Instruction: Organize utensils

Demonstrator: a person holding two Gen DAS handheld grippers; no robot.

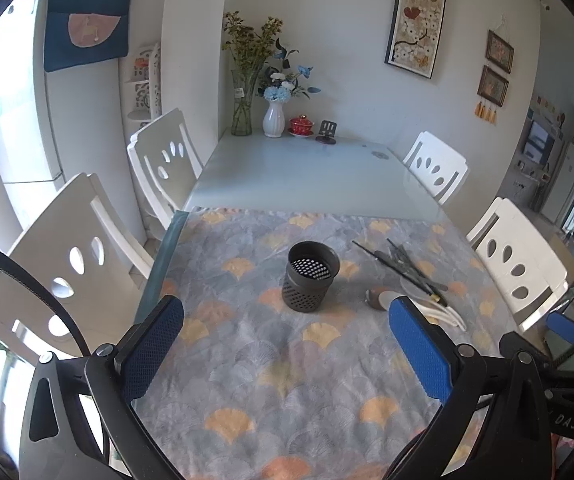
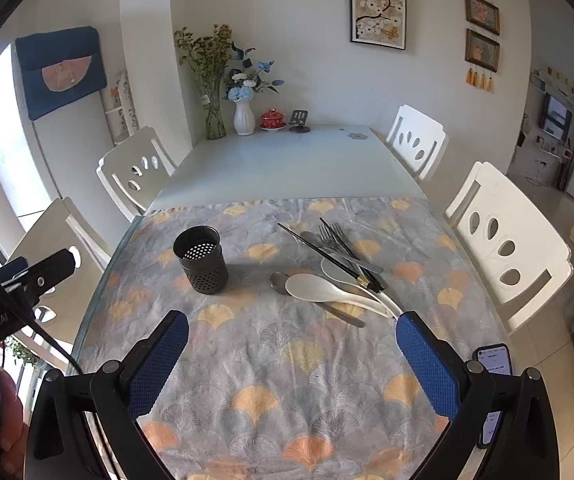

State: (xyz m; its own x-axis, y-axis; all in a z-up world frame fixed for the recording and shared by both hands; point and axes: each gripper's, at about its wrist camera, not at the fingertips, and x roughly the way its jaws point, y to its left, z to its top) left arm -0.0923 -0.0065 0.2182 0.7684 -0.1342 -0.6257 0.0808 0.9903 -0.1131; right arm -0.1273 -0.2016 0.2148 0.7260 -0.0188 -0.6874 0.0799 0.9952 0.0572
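A dark perforated utensil holder (image 1: 311, 276) (image 2: 202, 259) stands upright and empty on the patterned cloth. To its right lies a loose pile of utensils: two white spoons (image 2: 329, 289), a metal spoon (image 2: 280, 281), forks (image 2: 337, 240), a knife (image 2: 343, 252) and black chopsticks (image 2: 319, 252) (image 1: 401, 264). My left gripper (image 1: 287, 340) is open, hanging over the cloth just short of the holder. Nearer the table's front, my right gripper (image 2: 293, 356) is open and empty, short of the pile. The left gripper's right finger hides part of the spoons in the left wrist view.
The cloth (image 2: 287, 380) covers the near half of a pale glass table (image 2: 287, 164). Vases (image 2: 244, 118), a red lidded cup (image 2: 273, 119) and a small stand sit at the far end. White chairs (image 2: 507, 240) flank both sides. A phone (image 2: 495, 364) rests at the right edge.
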